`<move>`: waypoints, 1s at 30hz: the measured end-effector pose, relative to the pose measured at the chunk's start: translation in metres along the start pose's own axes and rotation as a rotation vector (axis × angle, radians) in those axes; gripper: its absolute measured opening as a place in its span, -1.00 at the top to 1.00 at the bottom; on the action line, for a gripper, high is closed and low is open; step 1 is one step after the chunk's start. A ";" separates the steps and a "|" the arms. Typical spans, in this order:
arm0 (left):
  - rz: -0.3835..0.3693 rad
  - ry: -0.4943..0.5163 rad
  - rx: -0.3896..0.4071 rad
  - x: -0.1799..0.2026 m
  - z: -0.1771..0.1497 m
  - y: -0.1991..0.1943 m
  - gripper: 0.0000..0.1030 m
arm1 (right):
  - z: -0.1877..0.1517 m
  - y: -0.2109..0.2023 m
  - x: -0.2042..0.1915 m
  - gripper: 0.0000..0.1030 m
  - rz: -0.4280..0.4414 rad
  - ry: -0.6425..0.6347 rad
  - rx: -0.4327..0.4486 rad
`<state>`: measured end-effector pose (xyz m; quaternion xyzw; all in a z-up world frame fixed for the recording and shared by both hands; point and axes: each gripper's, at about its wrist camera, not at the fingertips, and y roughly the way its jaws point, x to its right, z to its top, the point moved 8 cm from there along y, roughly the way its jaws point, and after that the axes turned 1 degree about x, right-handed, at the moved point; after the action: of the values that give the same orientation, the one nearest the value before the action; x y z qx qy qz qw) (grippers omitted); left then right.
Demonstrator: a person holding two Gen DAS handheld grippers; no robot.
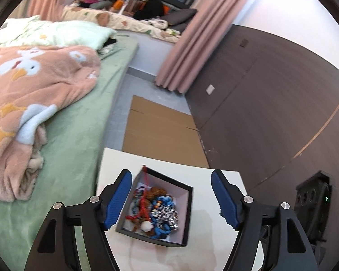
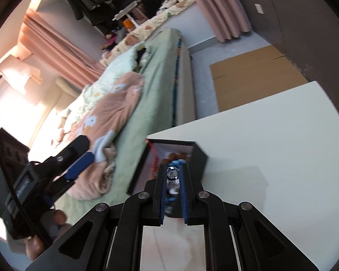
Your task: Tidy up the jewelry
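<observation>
A square black box (image 1: 156, 207) with pale inner walls sits near the left edge of the smooth white bench (image 1: 217, 225). It is open at the top and filled with a tangle of jewelry (image 1: 157, 213): red cord, blue beads, brown fuzzy pieces, a white ball and a shiny silver item.

The left tool (image 1: 171, 199) stands wide open, its 2 ribbed blue pads on either side of the box without touching it; nothing is held.

The right tool (image 2: 173, 194) is nearly shut above the box (image 2: 198, 158), its 2 blue pads close together on a small shiny silver piece (image 2: 173, 174). Whether this piece is lifted clear of the pile cannot be told.

A bed (image 1: 83, 124) with a green sheet and a fleecy pink blanket (image 1: 34, 94) lies just beside the bench. Flat brown cardboard (image 1: 160, 131) covers the floor beyond.
</observation>
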<state>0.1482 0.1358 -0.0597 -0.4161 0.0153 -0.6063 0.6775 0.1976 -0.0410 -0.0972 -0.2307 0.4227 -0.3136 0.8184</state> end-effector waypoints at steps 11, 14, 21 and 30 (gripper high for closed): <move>0.032 -0.023 -0.024 -0.009 0.002 -0.009 -0.44 | -0.007 0.015 -0.018 -0.17 0.063 0.021 -0.008; 0.037 -0.002 -0.027 -0.005 -0.001 -0.012 -0.47 | -0.006 0.005 -0.010 -0.17 0.061 0.029 -0.006; 0.017 0.103 -0.053 0.023 -0.017 -0.020 -0.60 | -0.006 -0.025 0.017 -0.18 -0.023 0.010 0.015; 0.032 0.212 -0.047 0.053 -0.042 -0.023 -0.87 | -0.003 -0.068 0.031 -0.57 -0.111 -0.031 0.088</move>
<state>0.1211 0.0707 -0.0486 -0.3654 0.1077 -0.6354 0.6717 0.1877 -0.1110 -0.0720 -0.2224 0.3823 -0.3734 0.8155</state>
